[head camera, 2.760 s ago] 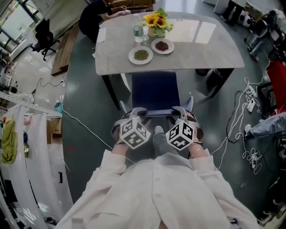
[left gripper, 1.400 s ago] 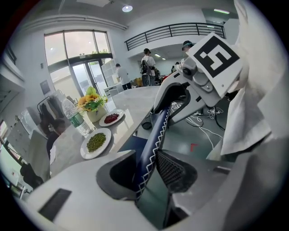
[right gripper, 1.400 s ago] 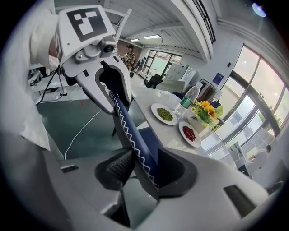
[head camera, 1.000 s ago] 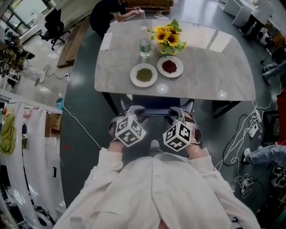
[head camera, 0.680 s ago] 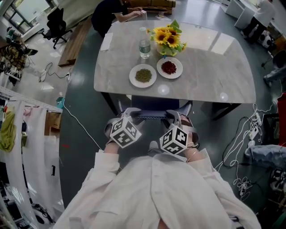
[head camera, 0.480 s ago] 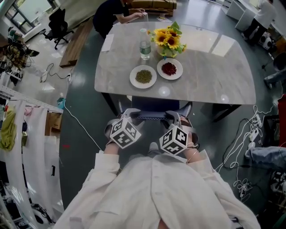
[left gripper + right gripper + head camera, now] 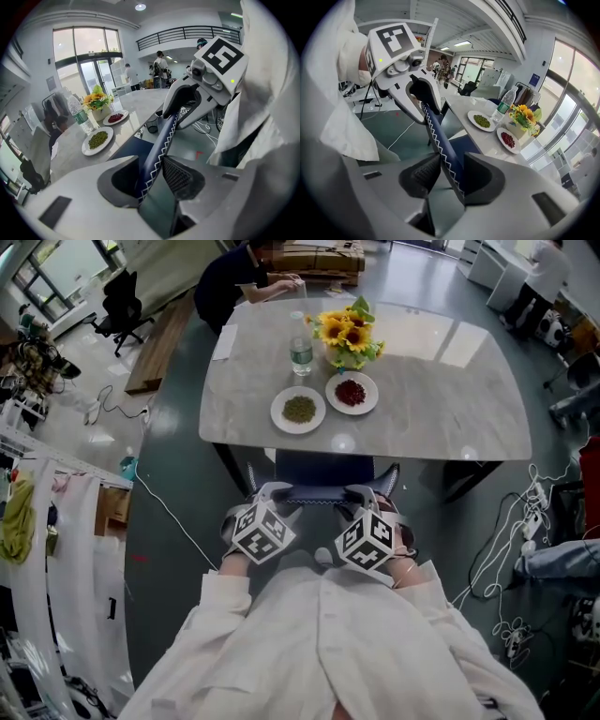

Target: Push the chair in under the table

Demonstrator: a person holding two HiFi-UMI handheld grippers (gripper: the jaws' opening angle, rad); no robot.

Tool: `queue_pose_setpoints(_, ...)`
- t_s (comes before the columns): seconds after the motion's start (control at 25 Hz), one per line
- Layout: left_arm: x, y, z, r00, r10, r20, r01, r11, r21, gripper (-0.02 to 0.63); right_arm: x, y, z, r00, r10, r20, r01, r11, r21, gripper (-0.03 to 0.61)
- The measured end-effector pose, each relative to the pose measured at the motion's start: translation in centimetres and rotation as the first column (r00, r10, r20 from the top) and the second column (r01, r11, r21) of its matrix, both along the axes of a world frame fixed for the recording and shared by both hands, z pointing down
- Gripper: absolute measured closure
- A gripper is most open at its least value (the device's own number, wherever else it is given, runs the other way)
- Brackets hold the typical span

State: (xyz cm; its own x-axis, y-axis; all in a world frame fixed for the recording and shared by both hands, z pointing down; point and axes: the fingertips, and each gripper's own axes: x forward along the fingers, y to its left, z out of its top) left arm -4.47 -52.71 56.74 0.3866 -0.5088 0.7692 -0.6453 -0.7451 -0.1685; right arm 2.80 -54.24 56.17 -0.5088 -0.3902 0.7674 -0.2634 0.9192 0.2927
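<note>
At the table edge, our left gripper and right gripper both clasp the backrest; the chair went further under, so we are nearly done.

The chair back is covered in smooth, dark blue stuff like leather, sewn in white zigzags. The table top looks like pale stone and is polished to a bright shine. The left gripper and right gripper are made of matt grey plastic, and their pads are rough and ridged. The sleeves are made of white cloth.
</note>
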Motion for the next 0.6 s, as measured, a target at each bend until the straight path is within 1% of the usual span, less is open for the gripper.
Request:
queue_pose_setpoints(0.16, -0.05, -0.27, -0.05, 1.0, -0.007, 0.004, 0.007, 1.0, 0.012, 0.465, -0.03, -0.31, 0.01, 1.0, 0.012, 0.001, -0.012, 1.0, 0.001, 0.428)
queue_pose_setpoints(0.32, -0.09, -0.08, -0.02, 1.0, 0.003, 0.006, -0.004, 1.0, 0.014, 0.465, -0.11, -0.22, 0.05, 1.0, 0.026, -0.005, -0.026, 1.0, -0.006, 0.428)
queue_pose_setpoints(0.6, -0.04, 0.01, -0.24, 1.0, 0.025, -0.004, -0.025, 1.0, -0.013, 0.465, -0.04, -0.31, -0.08, 0.998, 0.067, -0.017, -0.067, 0.997, -0.03, 0.428)
